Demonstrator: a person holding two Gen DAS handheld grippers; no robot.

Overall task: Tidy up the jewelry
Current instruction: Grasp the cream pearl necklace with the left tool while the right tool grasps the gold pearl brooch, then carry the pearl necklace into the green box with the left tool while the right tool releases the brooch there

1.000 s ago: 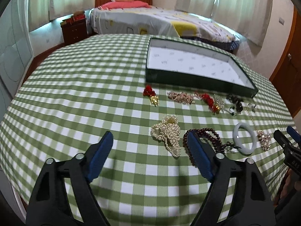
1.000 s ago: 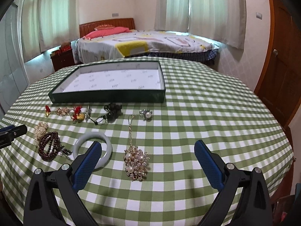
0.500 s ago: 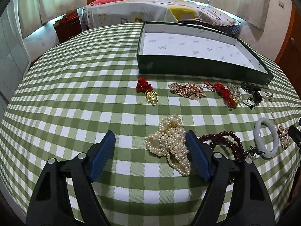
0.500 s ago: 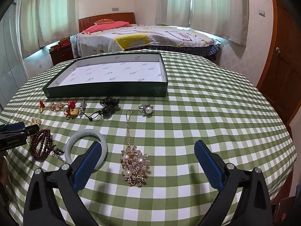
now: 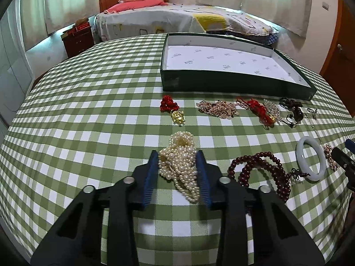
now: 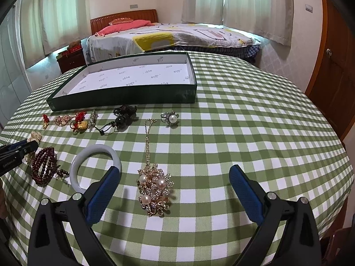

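The left gripper (image 5: 177,161) has just been closing its jaws around the pearl necklace (image 5: 180,161), and the blue pads now press against the heap of cream beads from both sides, the bundle pinched between them while it lies on the green-and-white checked worktop (image 5: 88,110). At about 3 o'clock from the pearls lies a dark red bead bracelet (image 5: 261,173), and further the same way a pale jade bangle (image 5: 310,164), flat on the cloth. At 12 o'clock from the pearls sits a red knot with a gold charm (image 5: 172,108); to its right runs a row of small pieces: a rose-gold chain heap (image 5: 216,108), a red cord ornament (image 5: 257,108) and a black cord with a dark bead (image 5: 292,110). Beyond that row stands the dark green tray (image 5: 221,84) with its white printed lining, nothing in it. The right gripper (image 6: 174,190) hangs with its jaws spread wide and nothing between the pads; a gold flower pendant with pearls (image 6: 154,190) lies on the cloth in the gap below them, its chain running toward 12 o'clock. At 1 o'clock from the pendant, near the tray, rests a pearl ring (image 6: 170,118). A bed (image 6: 166,35) stands behind the worktop.
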